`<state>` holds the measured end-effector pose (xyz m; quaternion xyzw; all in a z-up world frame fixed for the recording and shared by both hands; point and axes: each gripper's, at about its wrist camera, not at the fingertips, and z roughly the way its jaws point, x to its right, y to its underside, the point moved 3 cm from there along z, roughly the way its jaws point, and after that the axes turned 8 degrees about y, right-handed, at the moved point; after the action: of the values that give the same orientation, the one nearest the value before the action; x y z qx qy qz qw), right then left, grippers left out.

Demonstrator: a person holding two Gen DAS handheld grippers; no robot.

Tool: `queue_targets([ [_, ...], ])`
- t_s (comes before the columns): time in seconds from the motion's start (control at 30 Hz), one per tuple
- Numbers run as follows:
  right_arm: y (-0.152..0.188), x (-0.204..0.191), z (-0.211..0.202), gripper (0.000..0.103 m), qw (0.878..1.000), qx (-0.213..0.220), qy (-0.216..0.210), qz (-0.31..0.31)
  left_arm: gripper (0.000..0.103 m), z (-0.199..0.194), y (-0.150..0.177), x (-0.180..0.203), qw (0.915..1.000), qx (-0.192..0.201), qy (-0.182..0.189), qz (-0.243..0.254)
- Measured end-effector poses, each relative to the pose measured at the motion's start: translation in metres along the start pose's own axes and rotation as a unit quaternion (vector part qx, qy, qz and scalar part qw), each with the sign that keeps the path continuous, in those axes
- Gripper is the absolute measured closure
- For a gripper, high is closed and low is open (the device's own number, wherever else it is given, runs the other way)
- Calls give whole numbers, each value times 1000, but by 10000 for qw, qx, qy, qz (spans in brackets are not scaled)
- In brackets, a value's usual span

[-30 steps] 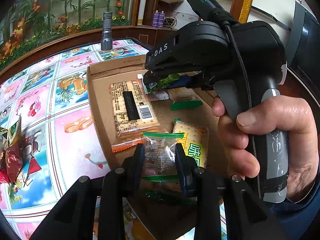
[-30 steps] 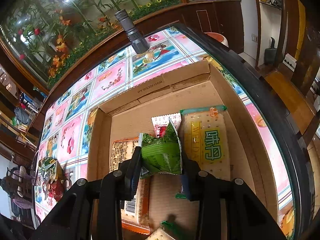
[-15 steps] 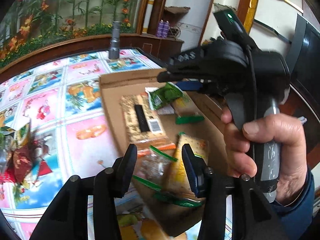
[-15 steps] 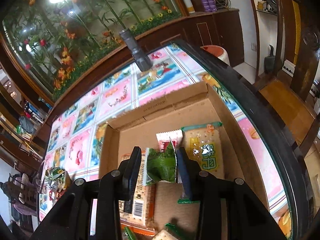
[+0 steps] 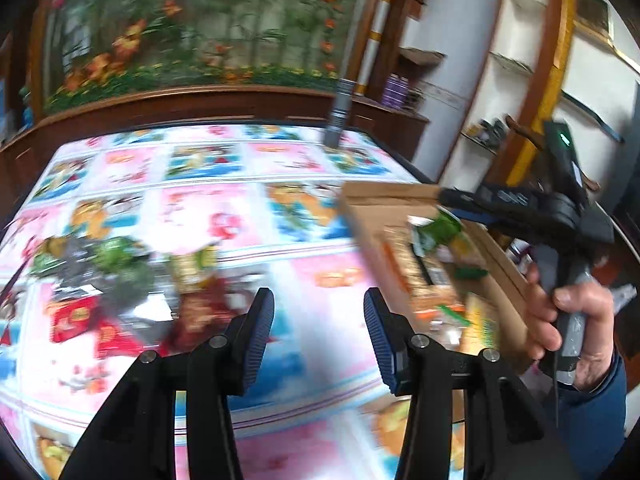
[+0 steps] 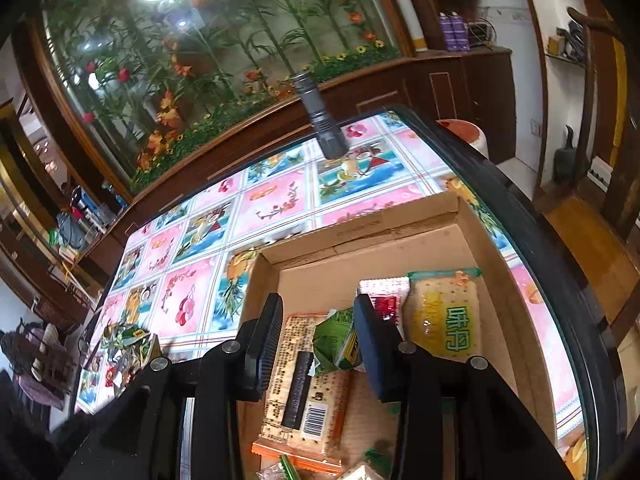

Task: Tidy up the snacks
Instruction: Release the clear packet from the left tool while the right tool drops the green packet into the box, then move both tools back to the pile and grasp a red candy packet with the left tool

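While tilted downward, right gripper [image 6: 316,344] over box [image 6: 496,280].

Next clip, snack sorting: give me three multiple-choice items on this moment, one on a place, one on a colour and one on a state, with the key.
1. Where does the flashlight stand?
A. on the floor
B. on the patterned tablecloth, beyond the cardboard box
C. on a shelf

2. What colour is the snack packet in the right tongs?
A. green
B. red
C. blue

3. How are the left tongs?
A. shut on a packet
B. out of view
C. open, nothing between them

Key: 1 B, it stands upright near the table's far edge; 2 A, the wrapper is plainly green; 3 C, only tablecloth shows in the gap.
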<state>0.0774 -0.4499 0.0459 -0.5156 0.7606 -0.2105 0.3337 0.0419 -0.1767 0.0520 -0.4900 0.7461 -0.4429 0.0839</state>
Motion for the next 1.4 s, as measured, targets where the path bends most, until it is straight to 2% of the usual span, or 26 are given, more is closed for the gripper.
queue_targets([
  [0.17,2,-13,-3,63,9995,118,-167,-243,58,-29,0,-56,9981,218,-446,-368],
  [0.3,6,-26,-6,63,9979,229,-284,-528,57,-61,3,-107,9926,493,-870,-686],
  [0.47,14,-50,-9,63,9944,315,-515,-866,56,-79,13,-159,9863,439,-1177,-1065],
  [0.53,19,-63,-6,61,9941,110,-710,-817,56,-79,15,-174,9836,364,-1307,-1190],
  [0.63,31,-96,-1,61,9897,-276,-1103,-868,56,-77,18,-189,9834,205,-1119,-1415],
  [0.7,41,-121,5,59,9871,-500,-1168,-976,56,-74,18,-191,9828,121,-1212,-1388],
  [0.73,45,-134,10,55,9861,-627,-1181,-981,56,-70,19,-193,9824,64,-1261,-1379],
  [0.77,47,-147,17,51,9860,-756,-1142,-950,56,-65,19,-194,9825,-14,-1248,-1379],
  [0.9,52,-187,57,51,9860,-1090,-835,-947,56,-45,22,-193,9832,-281,-1319,-1233],
  [0.97,55,-201,76,51,9852,-1281,-695,-907,56,-43,23,-193,9835,-274,-1334,-1190],
  [1.1,69,-222,100,51,9811,-1559,-723,-893,45,-29,28,-192,9861,-625,-996,-1177],
  [1.13,75,-226,102,51,9799,-1614,-726,-921,45,-28,27,-188,9871,-625,-1046,-1038],
  [1.17,80,-227,103,50,9778,-1690,-815,-933,45,-26,29,-183,9884,-706,-945,-955],
  [1.27,93,-227,97,48,9695,-1941,-1171,-935,45,-22,32,-163,9923,-928,-432,-698],
  [1.3,96,-224,93,48,9663,-2033,-1293,-905,45,-21,33,-157,9924,-1031,-159,-655],
  [1.37,97,-217,85,48,9648,-2008,-1471,-849,45,-24,32,-149,9917,-1067,267,-671],
  [1.4,95,-210,80,48,9679,-1865,-1499,-774,45,-27,31,-146,9928,-1000,273,-602],
])
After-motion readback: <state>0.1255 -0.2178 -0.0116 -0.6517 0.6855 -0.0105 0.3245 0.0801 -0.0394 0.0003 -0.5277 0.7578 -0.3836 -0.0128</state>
